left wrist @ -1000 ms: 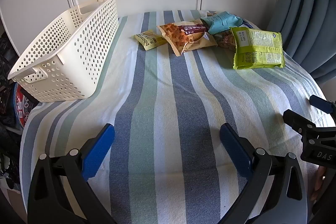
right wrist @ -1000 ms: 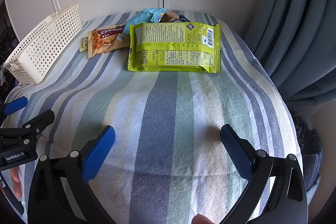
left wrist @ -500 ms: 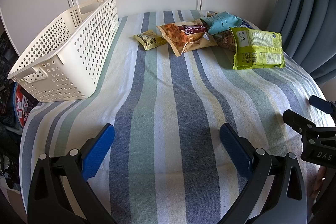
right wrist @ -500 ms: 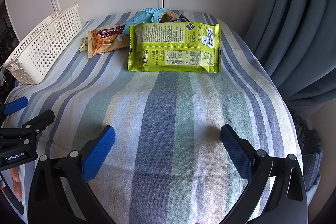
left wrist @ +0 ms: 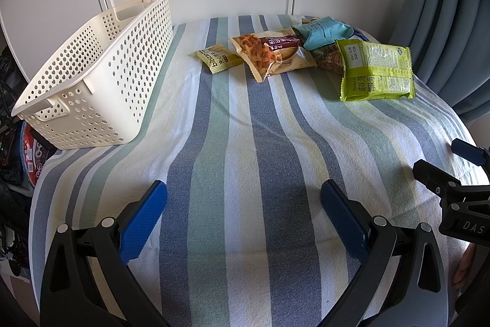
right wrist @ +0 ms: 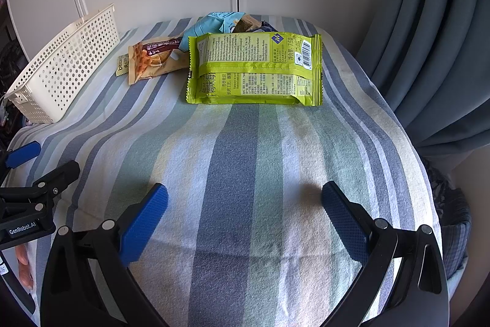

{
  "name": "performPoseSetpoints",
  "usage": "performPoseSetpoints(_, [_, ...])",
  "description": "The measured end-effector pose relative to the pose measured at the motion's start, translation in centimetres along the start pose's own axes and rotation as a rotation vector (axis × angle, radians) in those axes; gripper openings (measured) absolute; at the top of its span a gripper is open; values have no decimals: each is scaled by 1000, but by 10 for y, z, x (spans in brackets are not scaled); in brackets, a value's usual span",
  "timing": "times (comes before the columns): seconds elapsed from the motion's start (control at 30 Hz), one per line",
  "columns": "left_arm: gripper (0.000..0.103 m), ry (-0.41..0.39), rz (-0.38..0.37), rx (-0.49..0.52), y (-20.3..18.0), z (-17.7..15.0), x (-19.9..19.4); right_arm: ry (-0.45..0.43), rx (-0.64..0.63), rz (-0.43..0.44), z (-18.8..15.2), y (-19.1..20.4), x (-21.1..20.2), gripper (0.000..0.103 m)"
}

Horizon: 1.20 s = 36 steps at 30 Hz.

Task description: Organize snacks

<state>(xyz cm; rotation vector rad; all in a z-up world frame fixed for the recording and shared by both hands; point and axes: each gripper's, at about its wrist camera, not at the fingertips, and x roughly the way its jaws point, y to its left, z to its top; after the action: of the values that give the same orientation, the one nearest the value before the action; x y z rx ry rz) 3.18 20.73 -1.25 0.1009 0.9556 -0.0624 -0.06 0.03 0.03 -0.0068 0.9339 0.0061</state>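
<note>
1. Right gripper (right wrist: 244,213): spread wide, holding nothing, low over bare striped cloth (right wrist: 239,161) at the near edge, aimed squarely at the lime-green packet (right wrist: 254,69).
2. Left gripper (left wrist: 243,213): likewise wide apart and empty, near edge, left of its partner, facing up the middle of the cloth.
3. Snacks heaped at the far right: lime-green packet nearest, lying flat with printed back up, its far edge overlapping the pile; behind it a light-blue bag (left wrist: 324,31); to the left an orange snack bag (left wrist: 271,54); further left a small yellow sachet (left wrist: 219,58), just beside the orange bag.
4. Probably dumped loose as a starting pile; none yet in the basket, so sorting seems barely begun.
5. White perforated basket (left wrist: 101,75): far left, well apart from the snacks, open top up, inside mostly hidden from these angles.
6. Likely first pick: green packet, since closest and lying on top at the front.
7. Open room: broad clear band of cloth between grippers and snacks, and between snacks and basket; good for a straight reach and leftward carry.
8. Edges to mind: cloth dropping away on the right beside the grey-blue curtain (right wrist: 435,51); clutter past the left edge beneath the basket's near end.
</note>
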Motion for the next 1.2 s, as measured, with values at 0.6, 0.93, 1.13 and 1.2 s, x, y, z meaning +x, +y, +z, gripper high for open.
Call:
performPoseSetpoints(0.6, [101, -1, 1, 1, 1, -5, 1, 0, 1, 1, 0, 0, 0, 98])
performPoseSetpoints(0.93, [101, -2, 0, 1, 3, -14, 4, 0, 0, 0, 0, -1, 0, 98])
performPoseSetpoints(1.13, [101, 0, 5, -4, 4, -20, 5, 1, 1, 1, 0, -2, 1, 98])
performPoseSetpoints(1.2, [101, 3, 10, -4, 3, -21, 5, 0, -2, -3, 0, -1, 0, 98])
